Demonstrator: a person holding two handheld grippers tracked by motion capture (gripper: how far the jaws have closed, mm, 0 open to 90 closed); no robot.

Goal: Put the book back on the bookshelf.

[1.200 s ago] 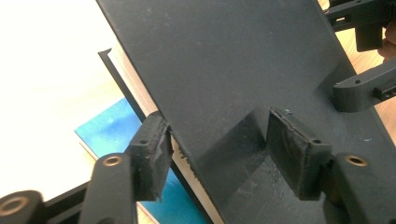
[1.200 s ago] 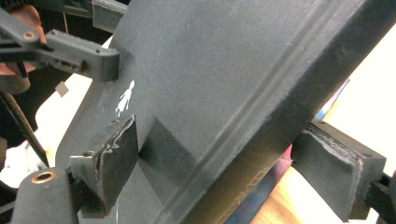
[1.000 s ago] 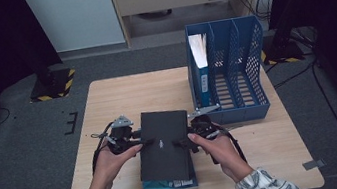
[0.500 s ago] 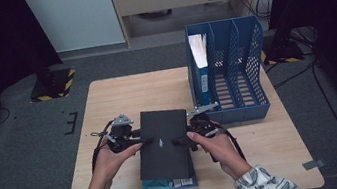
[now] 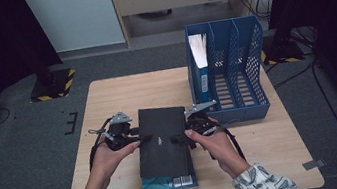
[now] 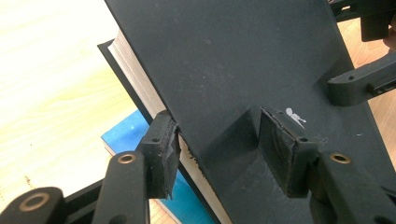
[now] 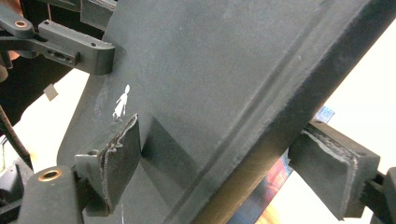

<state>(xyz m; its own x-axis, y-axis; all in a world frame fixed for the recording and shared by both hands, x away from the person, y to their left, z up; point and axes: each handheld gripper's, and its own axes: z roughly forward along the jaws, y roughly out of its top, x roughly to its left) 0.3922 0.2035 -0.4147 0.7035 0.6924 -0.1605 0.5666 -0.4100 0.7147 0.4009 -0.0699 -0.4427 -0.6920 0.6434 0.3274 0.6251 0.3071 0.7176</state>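
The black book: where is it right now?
High view: the black book sits near the table's front middle, on a blue book, between the left gripper and right gripper.

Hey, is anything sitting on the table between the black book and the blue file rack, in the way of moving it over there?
Nothing visible does. The black book, held between both grippers, lies on a blue book; bare table separates it from the blue file rack, whose left slot already holds a binder.

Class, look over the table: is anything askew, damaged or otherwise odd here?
Nothing is damaged or spilled. The black book sits askew on the blue book, one edge lifted, because the left gripper and right gripper straddle its edges.
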